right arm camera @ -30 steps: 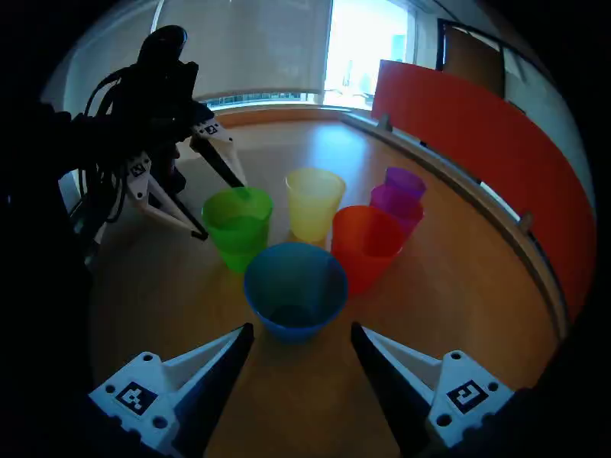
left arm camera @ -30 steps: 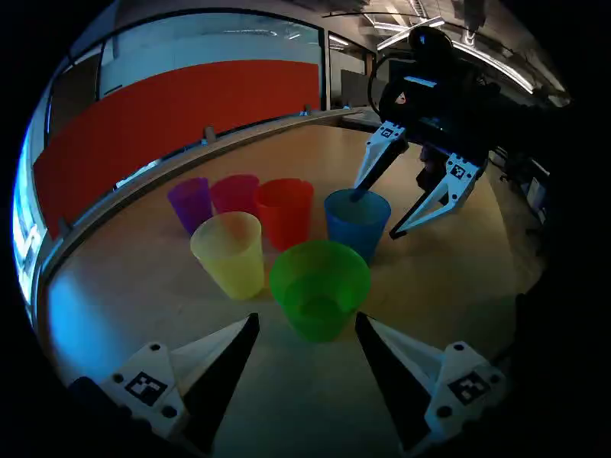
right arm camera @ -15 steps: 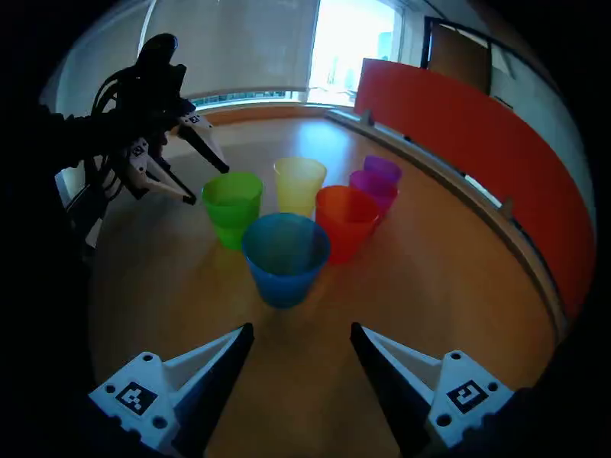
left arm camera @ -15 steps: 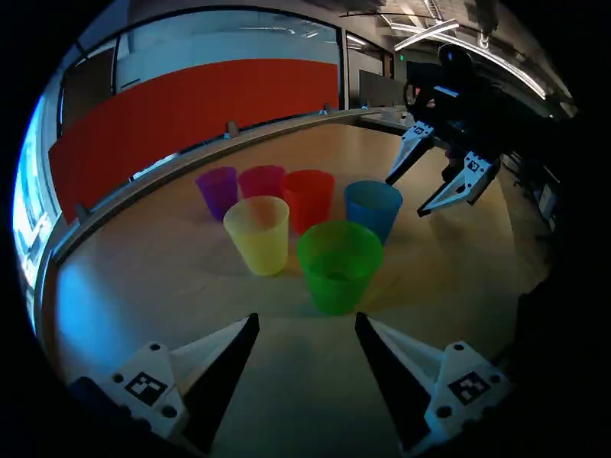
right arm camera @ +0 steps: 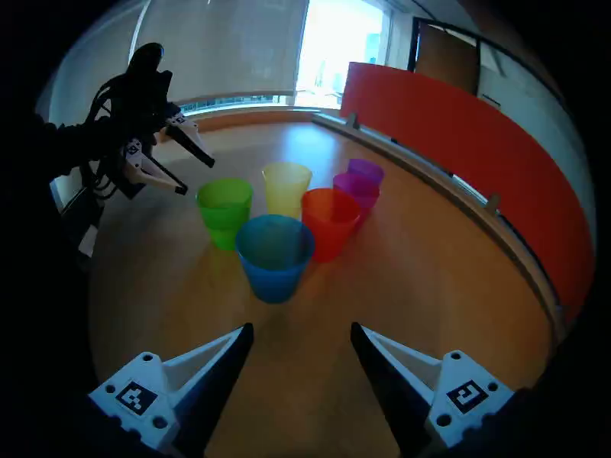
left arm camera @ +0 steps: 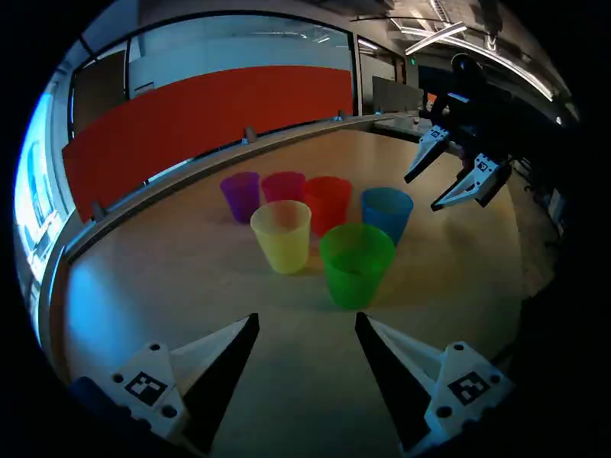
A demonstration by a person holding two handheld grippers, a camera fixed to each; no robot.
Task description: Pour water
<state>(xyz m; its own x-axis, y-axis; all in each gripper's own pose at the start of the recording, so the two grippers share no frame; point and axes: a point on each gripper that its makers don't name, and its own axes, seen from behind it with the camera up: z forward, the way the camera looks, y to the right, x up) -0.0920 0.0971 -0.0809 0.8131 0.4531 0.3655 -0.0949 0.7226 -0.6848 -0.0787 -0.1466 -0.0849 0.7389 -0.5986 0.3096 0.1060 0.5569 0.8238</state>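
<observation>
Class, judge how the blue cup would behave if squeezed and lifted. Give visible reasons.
The blue cup looks like thin translucent plastic, so it is probably light and would flex when squeezed. Its base is narrower than its rim, so a high push may tip it.

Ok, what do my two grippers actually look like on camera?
They match. The left gripper and right gripper each have two white finger bases, each carrying a black-and-white square marker, and these taper to black pointed fingers. In the other's view, each shows a bulky black body. Dark cables loop around the left one.
</observation>
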